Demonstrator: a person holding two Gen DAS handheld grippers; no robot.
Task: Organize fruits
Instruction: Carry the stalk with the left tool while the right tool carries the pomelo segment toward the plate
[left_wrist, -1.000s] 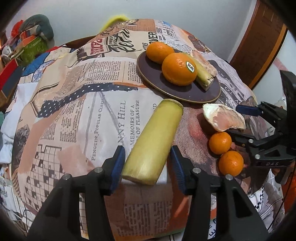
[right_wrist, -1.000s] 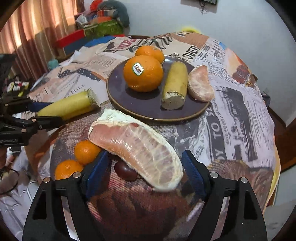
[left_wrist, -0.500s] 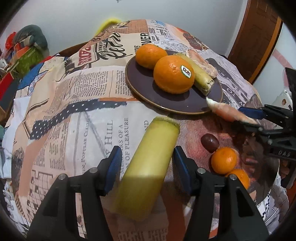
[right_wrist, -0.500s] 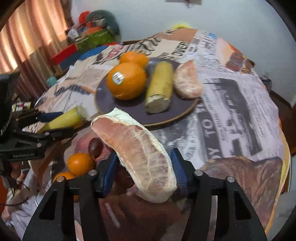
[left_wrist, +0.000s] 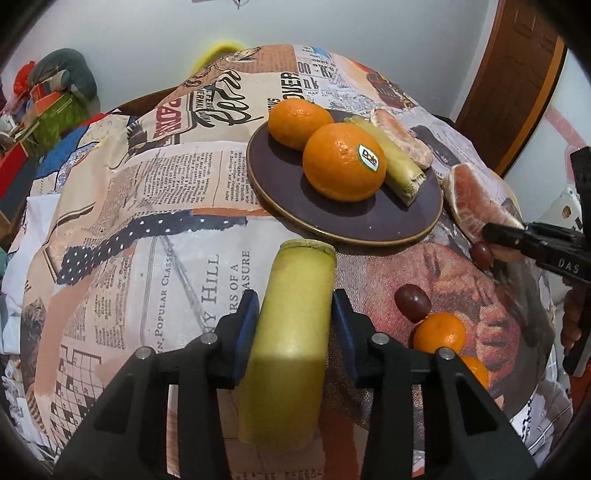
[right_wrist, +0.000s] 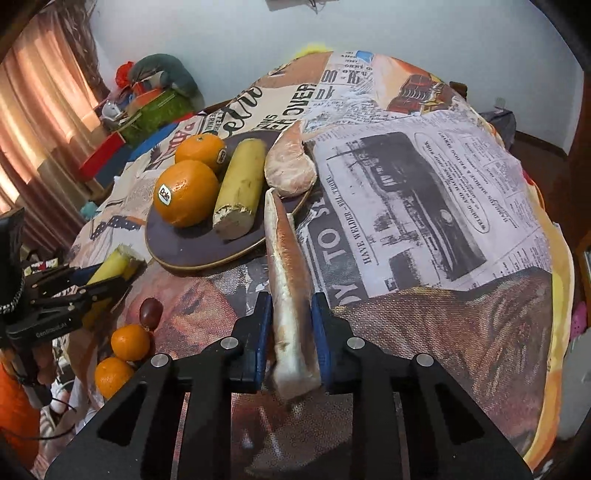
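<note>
My left gripper (left_wrist: 293, 321) is shut on a yellow-green sugarcane piece (left_wrist: 291, 332) and holds it above the cloth, pointing at the dark plate (left_wrist: 343, 225). The plate carries two oranges (left_wrist: 343, 162), another cane piece (left_wrist: 399, 166) and a pomelo segment (left_wrist: 402, 136). My right gripper (right_wrist: 291, 332) is shut on a pink pomelo segment (right_wrist: 290, 273), held on edge beside the plate (right_wrist: 192, 247). It also shows at the right of the left wrist view (left_wrist: 476, 206).
Two small tangerines (left_wrist: 439, 332) and two dark grapes (left_wrist: 413, 297) lie on the newspaper-print tablecloth (left_wrist: 147, 206) near its front right edge. Bags and boxes (right_wrist: 147, 103) are piled beyond the table's far left. A wooden door (left_wrist: 517, 74) stands at the right.
Both grippers closed on their fruit and lifted it. The pomelo segment turned on edge and moved toward the plate. The cane piece rose off the cloth, uncovering grapes beside the tangerines.
</note>
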